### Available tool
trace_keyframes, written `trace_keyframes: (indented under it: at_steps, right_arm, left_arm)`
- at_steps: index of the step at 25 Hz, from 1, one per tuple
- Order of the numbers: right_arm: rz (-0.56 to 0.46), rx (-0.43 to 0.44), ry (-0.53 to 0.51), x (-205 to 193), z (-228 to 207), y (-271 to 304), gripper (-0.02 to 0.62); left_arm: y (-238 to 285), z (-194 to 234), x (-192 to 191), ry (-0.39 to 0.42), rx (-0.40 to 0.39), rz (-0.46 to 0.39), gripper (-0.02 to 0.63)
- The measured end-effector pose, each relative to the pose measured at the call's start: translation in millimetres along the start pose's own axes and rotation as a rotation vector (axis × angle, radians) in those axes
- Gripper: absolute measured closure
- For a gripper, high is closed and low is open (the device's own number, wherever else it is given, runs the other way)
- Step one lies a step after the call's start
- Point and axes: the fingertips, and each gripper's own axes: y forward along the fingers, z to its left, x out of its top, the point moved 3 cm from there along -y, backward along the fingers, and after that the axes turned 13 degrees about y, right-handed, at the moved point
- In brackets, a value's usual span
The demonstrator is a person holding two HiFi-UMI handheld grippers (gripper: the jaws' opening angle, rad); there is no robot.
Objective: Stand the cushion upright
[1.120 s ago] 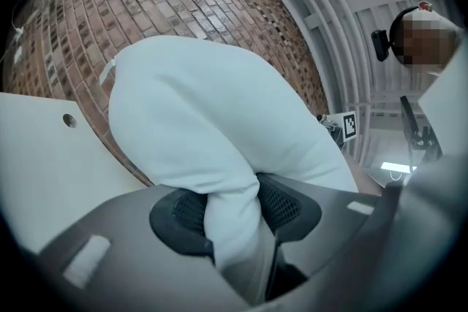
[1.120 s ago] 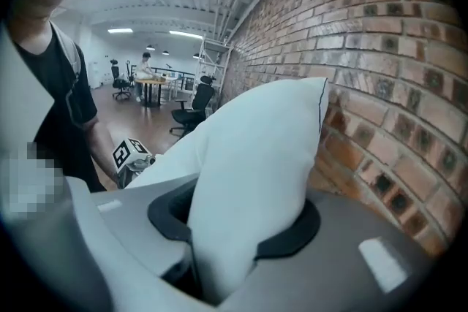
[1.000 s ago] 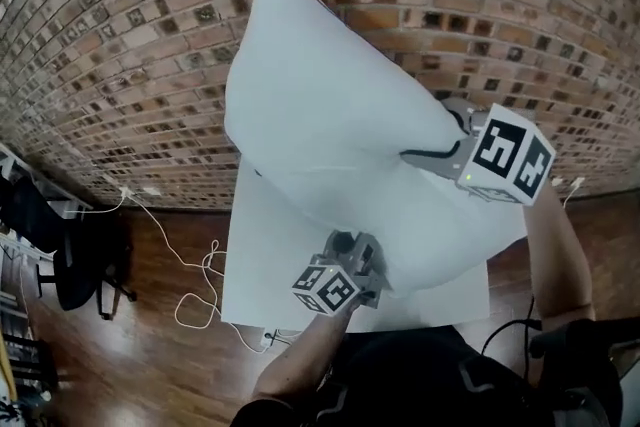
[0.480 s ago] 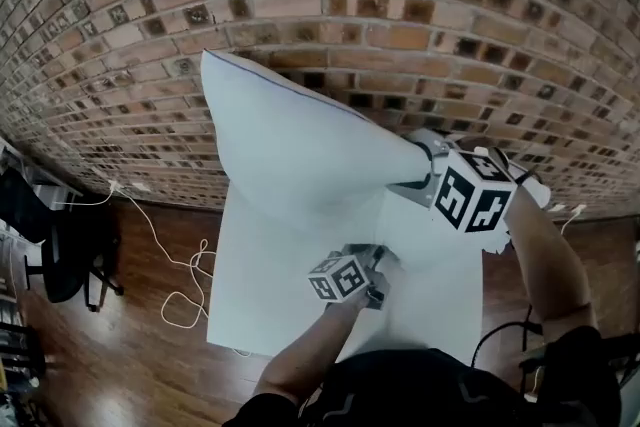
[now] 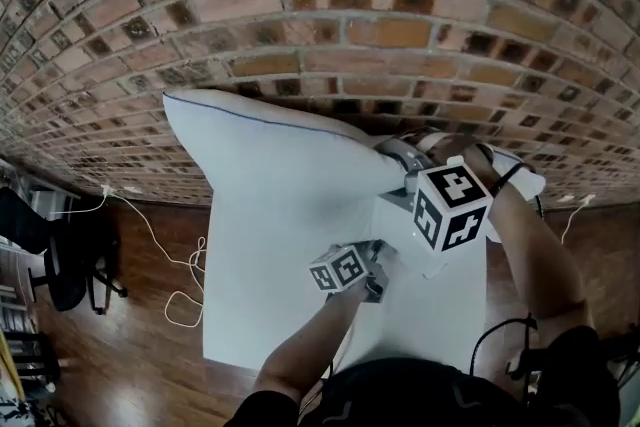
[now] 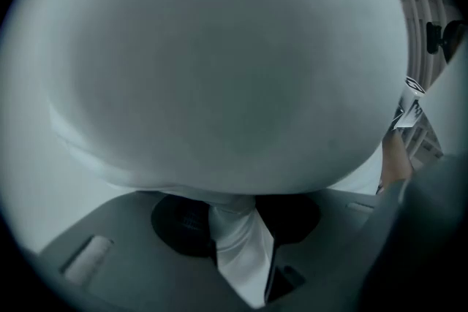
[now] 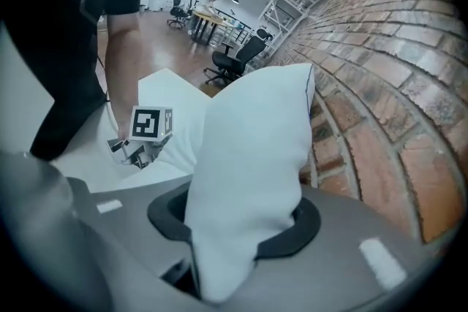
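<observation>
The white cushion (image 5: pixel 270 155) stands on its long edge on the white table (image 5: pixel 250 315) and leans toward the brick wall. My right gripper (image 5: pixel 403 173) is shut on the cushion's right end, which bulges between its jaws in the right gripper view (image 7: pixel 234 230). My left gripper (image 5: pixel 376 277) sits at the cushion's lower near edge. The cushion (image 6: pixel 219 69) fills the left gripper view, where my left gripper (image 6: pixel 238 230) is shut on a pinched fold of its fabric. The right gripper view shows the cushion (image 7: pixel 256 150) upright beside the bricks.
The brick wall (image 5: pixel 330 25) runs right behind the table. Cables (image 5: pixel 185 290) lie on the wooden floor at the left, near a black office chair (image 5: pixel 50 255). The left gripper's marker cube (image 7: pixel 150 123) shows in the right gripper view, with a person's arm (image 7: pixel 121 62) above it.
Both grippers have come down with the cushion. It hung high and tilted in front of the wall before; now its lower edge rests on the table and it lies longer along the wall.
</observation>
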Motion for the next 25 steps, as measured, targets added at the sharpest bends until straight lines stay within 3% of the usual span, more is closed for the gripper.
trace_keyframes:
  at_steps: [3, 11, 14, 19, 22, 25]
  right_arm:
    - [0.012, 0.001, -0.049, -5, -10, 0, 0.407]
    - [0.027, 0.03, -0.12, -11, -23, 2, 0.402]
    - [0.018, 0.054, -0.049, -14, -25, 8, 0.352]
    - [-0.04, 0.023, 0.108, -25, -24, 6, 0.164]
    - [-0.13, -0.03, 0.168, -18, -16, -22, 0.109]
    - [-0.265, -0.094, 0.259, -15, -11, -59, 0.107]
  left_arm:
    - [19, 0, 0, -0.032, -0.005, 0.016, 0.471]
    - [49, 1, 0, -0.147, 0.033, -0.035, 0.476]
    - [49, 7, -7, -0.144, 0.016, -0.001, 0.474]
    - [35, 15, -29, -0.122, 0.005, 0.128, 0.434]
    - [25, 10, -34, -0.163, 0.014, 0.116, 0.425]
    - [15, 5, -38, -0.182, 0.014, 0.118, 0.419]
